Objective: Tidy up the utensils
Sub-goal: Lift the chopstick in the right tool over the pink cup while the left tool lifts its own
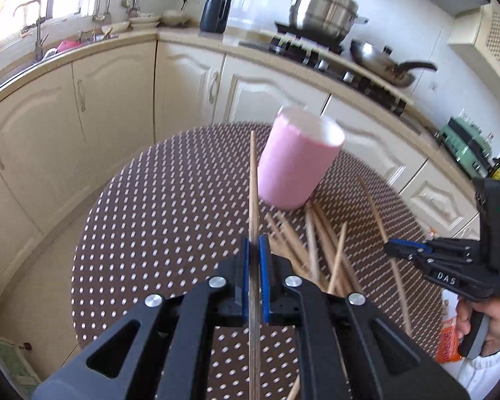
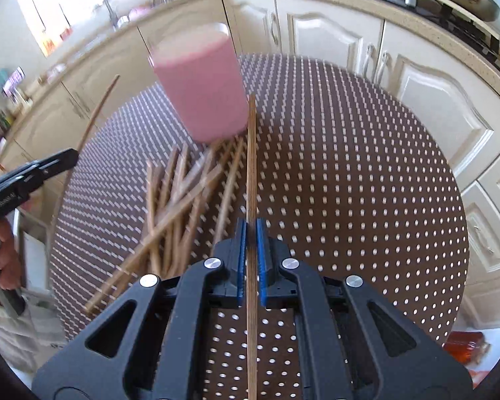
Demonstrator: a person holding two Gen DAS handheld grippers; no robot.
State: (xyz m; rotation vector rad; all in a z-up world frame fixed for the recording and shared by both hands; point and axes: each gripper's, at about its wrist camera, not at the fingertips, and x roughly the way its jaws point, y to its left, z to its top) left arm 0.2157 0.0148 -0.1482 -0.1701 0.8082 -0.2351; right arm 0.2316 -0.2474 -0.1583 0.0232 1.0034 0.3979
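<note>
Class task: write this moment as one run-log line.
left gripper: shut on chopstick | right gripper: shut on chopstick | pink cup: upright | loose chopsticks: on table

- A pink cup [image 1: 300,163] stands upright on the dotted brown table [image 1: 150,233], its white inside showing at the rim.
- A loose pile of wooden chopsticks [image 2: 180,206] lies crisscrossed on the table just beside the cup's base.
- Two single chopsticks, one [image 1: 254,200] and another [image 2: 251,180], are lifted clear of the pile, each pinched between blue pads.
</note>
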